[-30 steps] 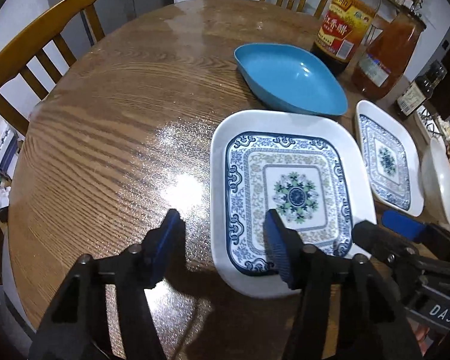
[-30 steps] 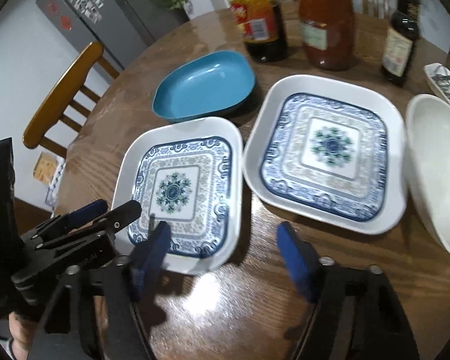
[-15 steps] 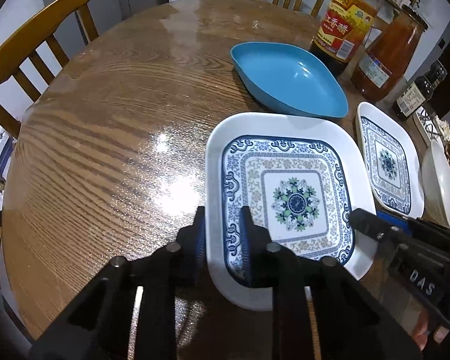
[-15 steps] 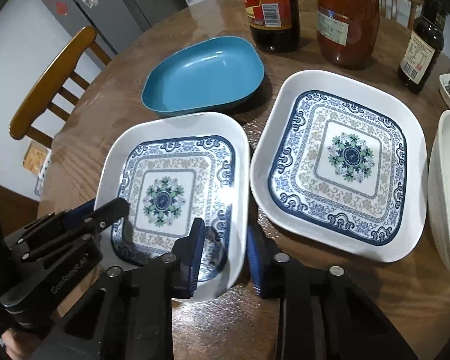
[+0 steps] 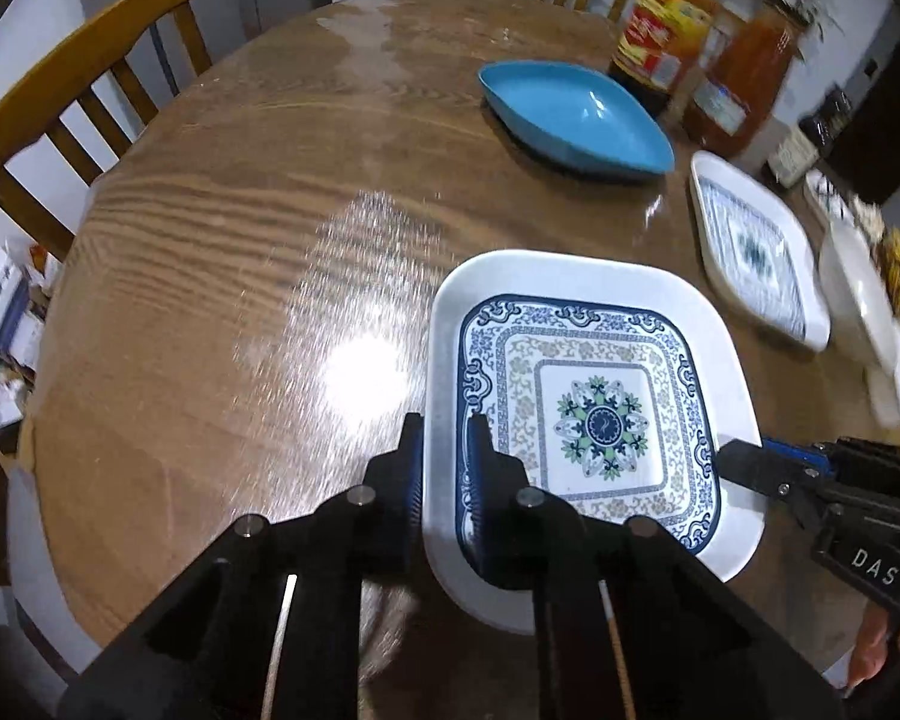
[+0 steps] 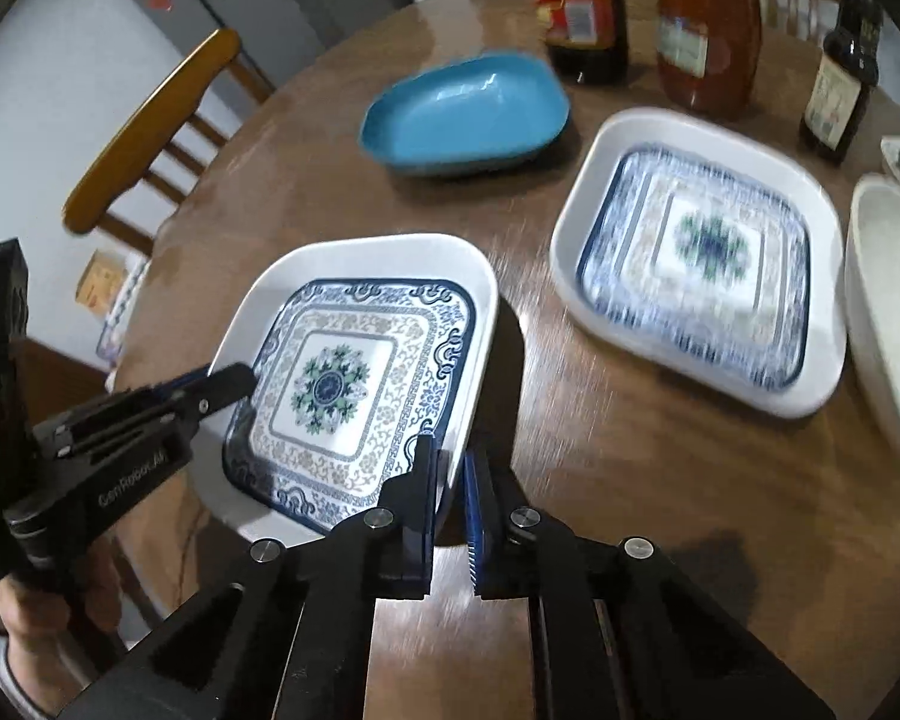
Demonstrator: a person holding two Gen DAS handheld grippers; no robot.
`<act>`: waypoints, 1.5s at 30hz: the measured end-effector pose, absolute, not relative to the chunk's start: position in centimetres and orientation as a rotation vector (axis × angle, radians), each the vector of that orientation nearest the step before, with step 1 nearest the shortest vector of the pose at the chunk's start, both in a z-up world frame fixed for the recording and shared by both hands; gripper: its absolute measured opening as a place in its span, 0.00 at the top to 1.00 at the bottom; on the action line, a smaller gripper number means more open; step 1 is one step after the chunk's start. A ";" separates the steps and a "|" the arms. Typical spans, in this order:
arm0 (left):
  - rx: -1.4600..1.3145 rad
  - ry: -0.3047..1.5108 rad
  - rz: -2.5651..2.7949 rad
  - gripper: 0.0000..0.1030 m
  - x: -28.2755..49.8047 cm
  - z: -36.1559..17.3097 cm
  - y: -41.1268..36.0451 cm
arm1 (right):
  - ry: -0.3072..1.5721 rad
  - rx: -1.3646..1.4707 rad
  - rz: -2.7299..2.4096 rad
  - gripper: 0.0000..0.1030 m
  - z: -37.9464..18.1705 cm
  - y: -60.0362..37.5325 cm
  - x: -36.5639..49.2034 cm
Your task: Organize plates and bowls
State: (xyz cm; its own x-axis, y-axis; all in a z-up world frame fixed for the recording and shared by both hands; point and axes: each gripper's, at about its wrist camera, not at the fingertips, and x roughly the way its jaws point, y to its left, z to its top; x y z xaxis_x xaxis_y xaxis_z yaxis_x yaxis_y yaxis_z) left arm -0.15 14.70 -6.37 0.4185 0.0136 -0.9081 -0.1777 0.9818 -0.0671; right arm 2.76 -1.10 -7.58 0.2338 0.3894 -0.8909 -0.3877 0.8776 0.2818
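Two grippers (image 5: pixel 444 450) (image 6: pixel 450 480) clamp plate (image 5: pixel 594 276); right view: person's hand (image 6: pixel 30 624).

A white rim is seen on the near square plate (image 5: pixel 588 420), with blue scrollwork borders, tan floral bands and a green and navy medallion at the centre. The same pattern is borne by the far square plate (image 6: pixel 699 258). The boat-shaped dish (image 5: pixel 576 114) is coloured plain turquoise. Brown wood grain is shown by the table (image 5: pixel 240 276).
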 end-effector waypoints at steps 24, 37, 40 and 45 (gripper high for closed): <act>-0.079 1.037 -0.073 0.27 5.1 -2.6 6.7 | 1.100 0.327 0.261 0.50 -5.7 -13.7 0.8; -0.163 1.113 -0.081 0.13 9.2 -4.3 5.4 | 1.071 0.306 0.189 0.50 -5.8 -13.5 3.3; -0.186 1.127 -0.078 0.13 9.9 -4.9 5.6 | 1.076 0.324 0.169 0.50 -6.2 -13.5 3.7; -0.128 1.106 -0.073 0.14 11.3 -5.3 4.8 | 1.065 0.319 0.119 0.50 -6.6 -13.7 4.4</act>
State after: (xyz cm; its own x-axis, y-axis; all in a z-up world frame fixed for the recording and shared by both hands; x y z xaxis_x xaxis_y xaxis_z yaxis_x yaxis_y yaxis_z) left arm 11.35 4.81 -5.33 0.4468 -0.1225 -0.8862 -0.0054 0.9902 -0.1396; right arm 4.35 -13.65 -6.63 0.4833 0.2486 -0.8394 0.0572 0.9478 0.3136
